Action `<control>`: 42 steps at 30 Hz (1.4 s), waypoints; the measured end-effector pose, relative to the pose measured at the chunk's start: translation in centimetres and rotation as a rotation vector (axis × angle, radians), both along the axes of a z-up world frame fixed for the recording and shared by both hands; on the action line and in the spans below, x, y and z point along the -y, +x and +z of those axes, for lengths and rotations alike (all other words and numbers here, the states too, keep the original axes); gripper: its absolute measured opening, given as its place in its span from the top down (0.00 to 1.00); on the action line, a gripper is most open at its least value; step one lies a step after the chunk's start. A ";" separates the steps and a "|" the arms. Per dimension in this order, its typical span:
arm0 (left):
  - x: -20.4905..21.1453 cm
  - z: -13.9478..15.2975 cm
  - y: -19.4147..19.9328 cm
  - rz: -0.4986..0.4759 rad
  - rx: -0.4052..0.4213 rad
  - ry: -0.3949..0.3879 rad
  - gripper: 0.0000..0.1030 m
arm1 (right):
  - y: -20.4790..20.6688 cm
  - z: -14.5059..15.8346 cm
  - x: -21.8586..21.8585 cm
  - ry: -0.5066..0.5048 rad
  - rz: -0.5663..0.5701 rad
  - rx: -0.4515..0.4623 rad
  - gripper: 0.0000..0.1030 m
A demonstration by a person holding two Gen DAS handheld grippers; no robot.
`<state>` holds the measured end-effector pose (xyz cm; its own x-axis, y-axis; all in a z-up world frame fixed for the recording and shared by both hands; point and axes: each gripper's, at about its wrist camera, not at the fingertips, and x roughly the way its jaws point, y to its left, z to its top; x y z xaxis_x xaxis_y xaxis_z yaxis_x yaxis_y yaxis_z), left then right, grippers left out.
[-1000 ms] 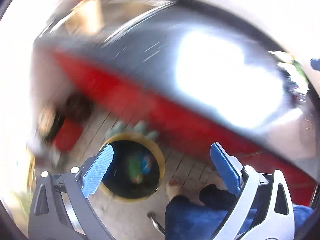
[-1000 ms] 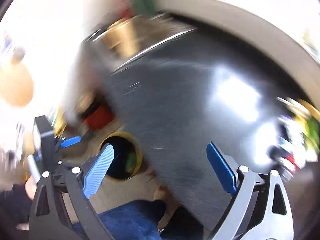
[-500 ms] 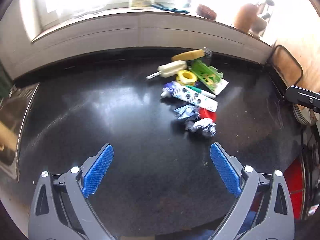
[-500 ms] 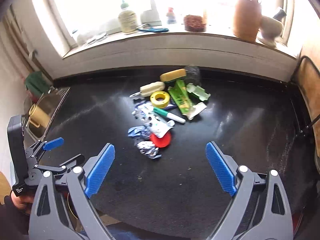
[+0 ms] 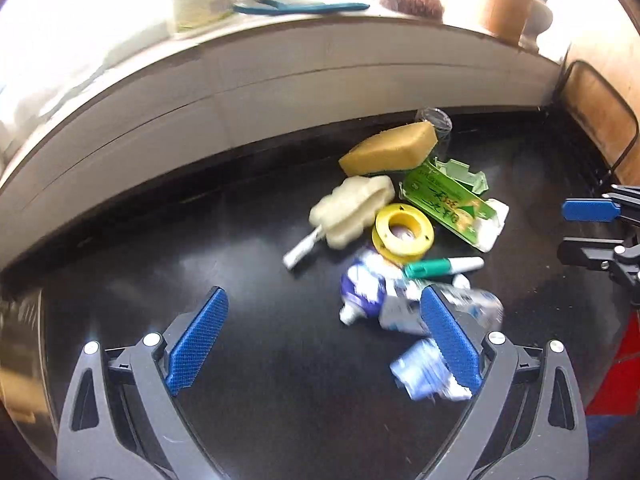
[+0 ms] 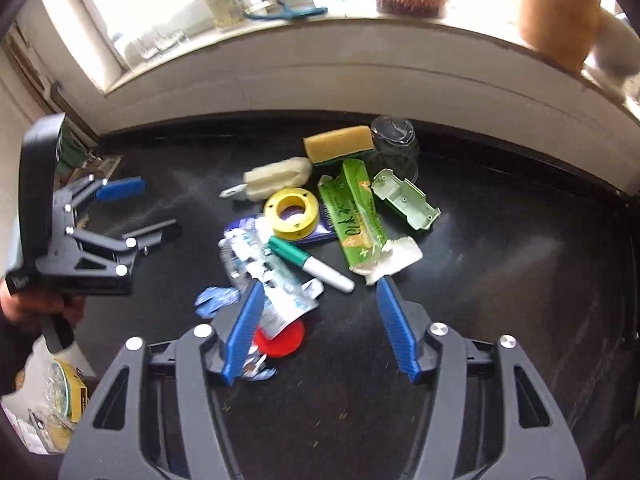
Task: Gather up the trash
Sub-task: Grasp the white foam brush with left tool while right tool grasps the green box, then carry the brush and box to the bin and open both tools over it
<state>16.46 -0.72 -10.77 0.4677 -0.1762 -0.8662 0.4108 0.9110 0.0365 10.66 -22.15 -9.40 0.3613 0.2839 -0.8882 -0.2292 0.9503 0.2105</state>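
Only the right wrist view shows the red lid (image 6: 282, 338) below the marker (image 6: 310, 264).

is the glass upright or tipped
Tipped: the glass lies on its side behind the sponge, its round end facing the camera.

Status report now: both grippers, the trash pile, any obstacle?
Left gripper open, empty. Right gripper closing, nothing gripped yet. Trash pile on black counter. No obstacle seen.

Black countertop (image 6: 500, 264) under a heap: sponge (image 6: 338, 145), yellow ring (image 6: 291, 212), marker (image 6: 310, 264), wrappers (image 6: 264, 272).
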 end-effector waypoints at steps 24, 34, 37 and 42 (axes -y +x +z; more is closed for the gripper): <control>3.8 -6.3 9.0 -0.368 -0.091 0.031 0.77 | 8.2 -9.0 1.0 0.009 0.039 -0.189 0.94; 0.5 -0.2 -0.4 -0.001 -0.087 0.023 0.77 | 2.1 -3.1 1.5 -0.003 0.012 -0.115 0.94; -0.4 1.1 -3.9 0.087 -0.097 -0.018 0.77 | 0.6 -2.2 1.7 0.044 -0.008 -0.144 0.94; -0.3 1.7 -9.1 0.149 -0.109 -0.044 0.77 | -2.6 0.2 1.9 0.081 -0.031 -0.101 0.94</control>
